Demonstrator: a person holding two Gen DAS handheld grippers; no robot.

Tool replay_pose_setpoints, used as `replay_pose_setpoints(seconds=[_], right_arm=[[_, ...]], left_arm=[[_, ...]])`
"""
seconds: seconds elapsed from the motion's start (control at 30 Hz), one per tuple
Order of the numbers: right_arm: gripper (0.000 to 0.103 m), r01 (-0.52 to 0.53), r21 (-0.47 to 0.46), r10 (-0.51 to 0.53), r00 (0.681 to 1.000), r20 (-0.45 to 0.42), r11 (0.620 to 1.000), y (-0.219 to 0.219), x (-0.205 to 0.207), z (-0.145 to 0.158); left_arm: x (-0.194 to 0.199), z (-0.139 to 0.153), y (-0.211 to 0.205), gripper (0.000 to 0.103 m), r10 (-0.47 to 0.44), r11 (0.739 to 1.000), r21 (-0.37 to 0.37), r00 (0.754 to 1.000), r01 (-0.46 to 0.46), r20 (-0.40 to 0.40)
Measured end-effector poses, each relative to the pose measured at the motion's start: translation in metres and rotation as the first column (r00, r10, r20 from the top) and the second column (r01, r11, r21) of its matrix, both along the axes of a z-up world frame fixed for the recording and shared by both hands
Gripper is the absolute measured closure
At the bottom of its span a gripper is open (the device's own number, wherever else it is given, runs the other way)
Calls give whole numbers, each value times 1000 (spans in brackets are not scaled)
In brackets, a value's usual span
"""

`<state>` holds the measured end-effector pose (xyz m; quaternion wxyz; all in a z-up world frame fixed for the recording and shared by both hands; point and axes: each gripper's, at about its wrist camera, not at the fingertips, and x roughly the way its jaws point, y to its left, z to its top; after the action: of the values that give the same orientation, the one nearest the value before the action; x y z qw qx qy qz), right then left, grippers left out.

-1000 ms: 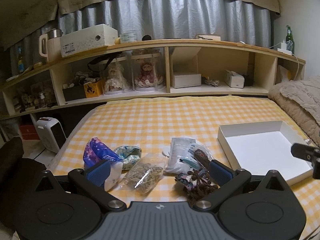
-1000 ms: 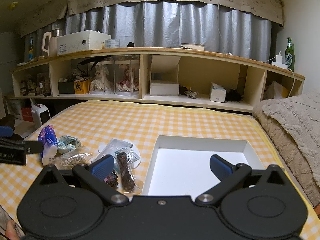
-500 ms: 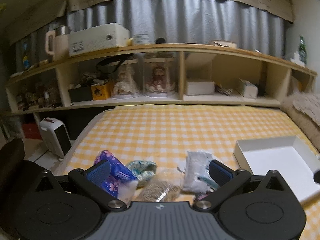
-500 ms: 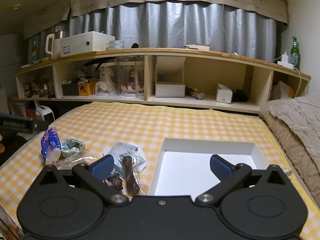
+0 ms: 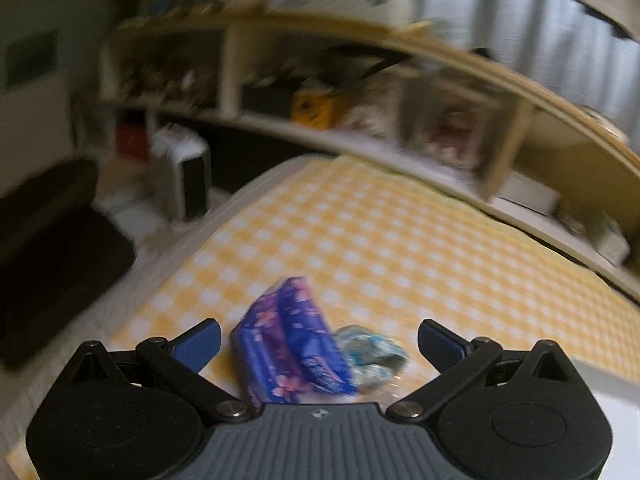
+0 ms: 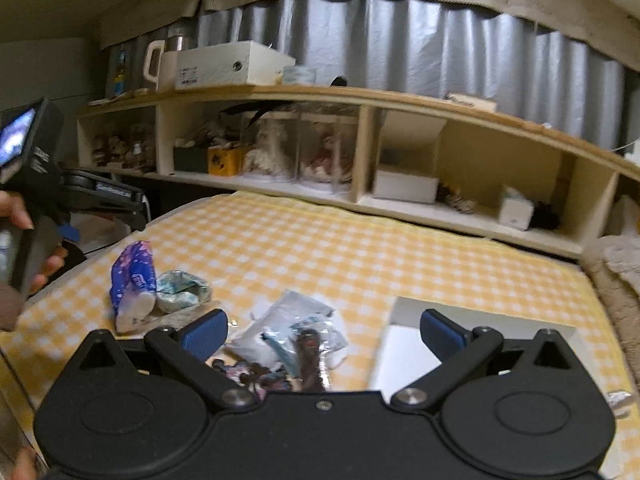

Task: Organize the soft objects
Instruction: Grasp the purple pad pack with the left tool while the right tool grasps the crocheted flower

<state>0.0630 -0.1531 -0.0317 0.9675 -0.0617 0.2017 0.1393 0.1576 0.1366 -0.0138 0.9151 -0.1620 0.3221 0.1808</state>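
**Both tongs wide over the pile on the bed**

Your left tongs [image 5: 319,342] stand wide and hold nothing; the purple pack [image 5: 290,350] lies between the blue pads [image 5: 198,342], touching neither as far as the blurred view shows. Just beside the pack, on its right, sits the teal bundle [image 5: 370,350], touching it. Both rest near the bed's left edge, on the yellow checked cover [image 5: 360,232].

Your right tongs [image 6: 323,332] are also wide and empty. Below and between their pads lie a clear bag [image 6: 288,320] with a dark brown piece [image 6: 310,354] on top, and a dark flowery item [image 6: 248,372] at the near edge, partly hidden by the tongs' body. To the right of these sits the white tray [image 6: 404,344], open side up, nothing visible inside, its near part hidden by the tongs.

Farther left in the right view, your hand [image 6: 38,256] grips the left tool's handle beyond the bed's left edge.

Past the bed's far edge runs a wooden shelf [image 6: 360,98] with boxes and figures in its compartments, a grey curtain [image 6: 400,44] behind it. A small heater [image 5: 182,176] stands on the floor by the bed's far left corner.
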Motion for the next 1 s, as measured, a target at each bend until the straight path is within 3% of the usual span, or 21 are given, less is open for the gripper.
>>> replay_pose_setpoints(seconds=[0.17, 0.33, 0.6, 0.67, 0.73, 0.77, 1.0], right_arm=[[0, -51, 25, 51, 999, -18, 998, 5, 24, -8], [0, -73, 106, 82, 994, -75, 992, 8, 51, -17], [0, -112, 133, 135, 975, -176, 985, 21, 74, -50], [2, -133, 126, 159, 962, -221, 983, 23, 74, -61], [17, -162, 123, 190, 944, -270, 979, 27, 74, -71], [19, -177, 119, 205, 934, -292, 977, 30, 74, -76], [29, -220, 66, 229, 904, -361, 973, 49, 80, -99]], left_arm=[[22, -34, 37, 0, 103, 979, -168, 992, -115, -79], [30, -69, 58, 0, 154, 919, -341, 977, -197, -150], [34, -107, 70, 0, 183, 845, -465, 961, -262, -209], [34, -108, 71, 1, 190, 845, -463, 960, -267, -206], [38, -106, 71, 5, 191, 851, -457, 962, -261, -194], [40, -106, 72, 8, 192, 856, -447, 963, -259, -191], [51, -98, 59, 25, 63, 952, -282, 978, -118, -197]])
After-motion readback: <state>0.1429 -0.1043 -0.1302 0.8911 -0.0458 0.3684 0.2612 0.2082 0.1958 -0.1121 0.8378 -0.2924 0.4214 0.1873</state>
